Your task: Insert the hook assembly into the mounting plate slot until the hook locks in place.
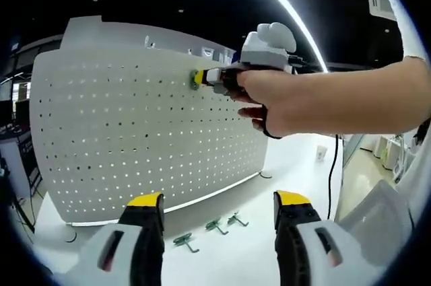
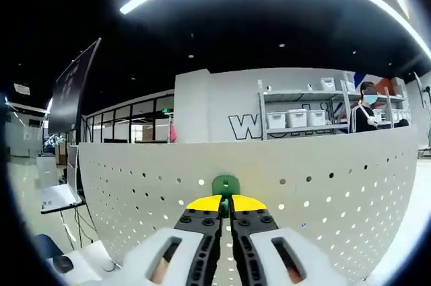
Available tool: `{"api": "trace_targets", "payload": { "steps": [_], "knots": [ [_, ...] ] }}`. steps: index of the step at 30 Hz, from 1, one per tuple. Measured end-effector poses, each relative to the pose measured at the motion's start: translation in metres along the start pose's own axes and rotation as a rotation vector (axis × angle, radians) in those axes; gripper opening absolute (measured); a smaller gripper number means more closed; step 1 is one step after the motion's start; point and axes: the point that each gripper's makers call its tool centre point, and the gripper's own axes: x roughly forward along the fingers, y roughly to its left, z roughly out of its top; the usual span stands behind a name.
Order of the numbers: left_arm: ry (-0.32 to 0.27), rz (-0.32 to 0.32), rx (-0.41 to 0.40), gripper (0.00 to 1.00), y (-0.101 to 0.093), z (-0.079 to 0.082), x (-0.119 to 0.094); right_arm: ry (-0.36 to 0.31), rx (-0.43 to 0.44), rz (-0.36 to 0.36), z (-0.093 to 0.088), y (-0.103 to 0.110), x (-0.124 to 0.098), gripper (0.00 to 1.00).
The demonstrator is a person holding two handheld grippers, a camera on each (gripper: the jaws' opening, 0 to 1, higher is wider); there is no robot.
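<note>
Right hand-held gripper point(image 2: 225, 203) closed on green hook point(image 2: 225, 185), hook pressed against white pegboard point(image 2: 323, 192) near its top edge. Left gripper view: same right hand-held gripper point(image 1: 199, 78), held by hand point(image 1: 283, 101), at pegboard point(image 1: 135, 131) upper right. Left hand-held gripper point(image 1: 219, 208) open, empty, well back from pegboard. Three spare green hooks point(image 1: 210, 229) on white tabletop point(image 1: 289, 165) just before pegboard base.

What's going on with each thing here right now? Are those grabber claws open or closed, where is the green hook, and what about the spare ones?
Right gripper: shut on the green hook, held at the pegboard's upper part.
Green hook: pinched between the jaws, against the pegboard; locked or not, cannot tell.
Left gripper: open, holding nothing.
Pegboard: upright on the white table.
Spare hooks: three, lying on the table before the pegboard.
</note>
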Motion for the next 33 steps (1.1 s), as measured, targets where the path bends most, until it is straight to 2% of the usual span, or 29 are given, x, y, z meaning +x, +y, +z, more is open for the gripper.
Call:
{"api": "trace_targets", "payload": {
  "steps": [7,17,25,27,33],
  "knots": [
    [-0.006,0.007,-0.015,0.67,0.004,-0.001,-0.006,0.038,0.008,-0.044,-0.004,0.002,0.003,0.03],
    [-0.014,0.014,-0.037,0.67,0.006,-0.003,-0.012,0.047,0.024,-0.064,-0.005,0.001,0.003,0.04],
    [-0.018,0.011,-0.031,0.67,0.005,-0.002,-0.011,0.045,0.019,-0.039,-0.004,0.002,0.001,0.06],
    [-0.015,0.011,-0.026,0.67,0.005,-0.002,-0.010,0.044,0.043,-0.030,-0.003,0.004,0.000,0.08],
    [-0.014,0.012,-0.017,0.67,0.007,-0.001,-0.010,0.052,0.040,0.025,-0.005,0.008,-0.001,0.13]
  ]
}}
